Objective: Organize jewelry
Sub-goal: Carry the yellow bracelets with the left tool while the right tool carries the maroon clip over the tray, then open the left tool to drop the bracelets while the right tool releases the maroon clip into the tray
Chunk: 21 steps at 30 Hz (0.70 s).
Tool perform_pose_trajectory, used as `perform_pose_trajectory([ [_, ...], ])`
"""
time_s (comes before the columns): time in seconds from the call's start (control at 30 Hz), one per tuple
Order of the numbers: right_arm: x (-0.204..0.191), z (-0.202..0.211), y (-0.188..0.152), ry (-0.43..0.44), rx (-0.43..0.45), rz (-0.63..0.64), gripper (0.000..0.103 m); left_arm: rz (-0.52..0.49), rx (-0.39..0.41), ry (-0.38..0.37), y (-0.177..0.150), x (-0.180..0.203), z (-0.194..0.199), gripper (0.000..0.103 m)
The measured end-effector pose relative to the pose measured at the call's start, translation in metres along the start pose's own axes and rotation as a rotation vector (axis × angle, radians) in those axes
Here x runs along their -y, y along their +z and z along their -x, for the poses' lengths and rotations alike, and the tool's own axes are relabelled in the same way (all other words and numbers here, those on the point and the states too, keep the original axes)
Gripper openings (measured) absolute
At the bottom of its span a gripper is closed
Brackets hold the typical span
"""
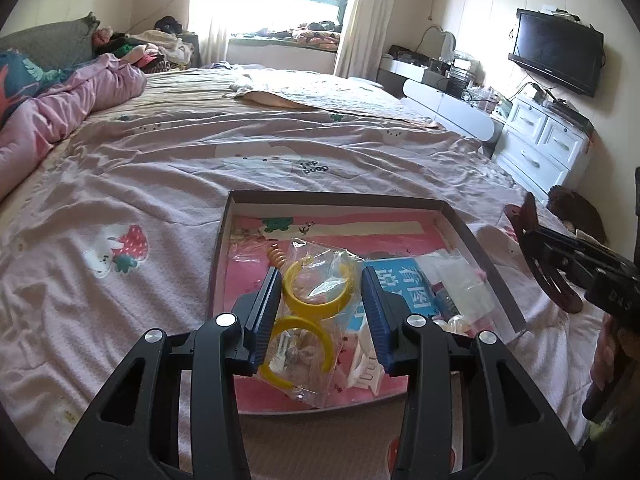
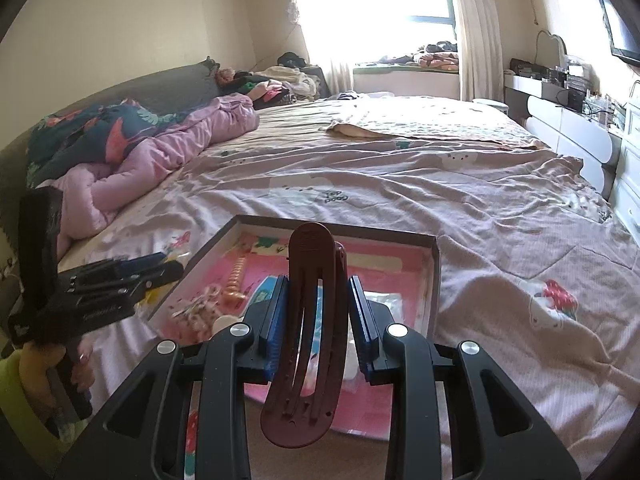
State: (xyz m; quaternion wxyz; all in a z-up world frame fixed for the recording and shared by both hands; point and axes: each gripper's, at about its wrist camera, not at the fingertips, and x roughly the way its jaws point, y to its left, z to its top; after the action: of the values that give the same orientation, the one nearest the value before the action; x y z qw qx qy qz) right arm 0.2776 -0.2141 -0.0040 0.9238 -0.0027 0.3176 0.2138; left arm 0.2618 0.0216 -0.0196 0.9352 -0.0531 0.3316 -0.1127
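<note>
A dark red hair clip (image 2: 308, 332), long, curved and slotted, stands between the blue pads of the right gripper (image 2: 318, 322), which clamps it at mid-length above the near right part of a shallow cardboard tray (image 2: 434, 276) on a pink bed sheet (image 2: 500, 208). To the left, the left gripper (image 1: 322, 312) pinches a clear plastic bag (image 1: 320, 304) holding two yellow bangles (image 1: 316, 292), lifted over the tray's near half. The clip looks like light, stiff plastic, likely smooth and apt to pivot if gripped near an end; its middle is the safer hold. The bag is limp, crinkly and probably slippery, so the bangles may swing or slide inside it; gripping across a bangle's rim seems steadier than film alone.
</note>
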Motion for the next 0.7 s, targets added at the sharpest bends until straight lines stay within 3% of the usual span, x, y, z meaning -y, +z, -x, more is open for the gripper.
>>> perform_pose_trajectory([
  [0.4, 0.028, -0.034, -0.019, -0.043, -0.073, -0.049, 0.028, -0.017, -0.038, -0.020, -0.005, 0.021, -0.033, 0.033],
  [0.7, 0.031, -0.053, -0.033, -0.021, -0.118, -0.084, 0.029, -0.013, -0.078, -0.005, -0.014, 0.020, -0.044, 0.034],
])
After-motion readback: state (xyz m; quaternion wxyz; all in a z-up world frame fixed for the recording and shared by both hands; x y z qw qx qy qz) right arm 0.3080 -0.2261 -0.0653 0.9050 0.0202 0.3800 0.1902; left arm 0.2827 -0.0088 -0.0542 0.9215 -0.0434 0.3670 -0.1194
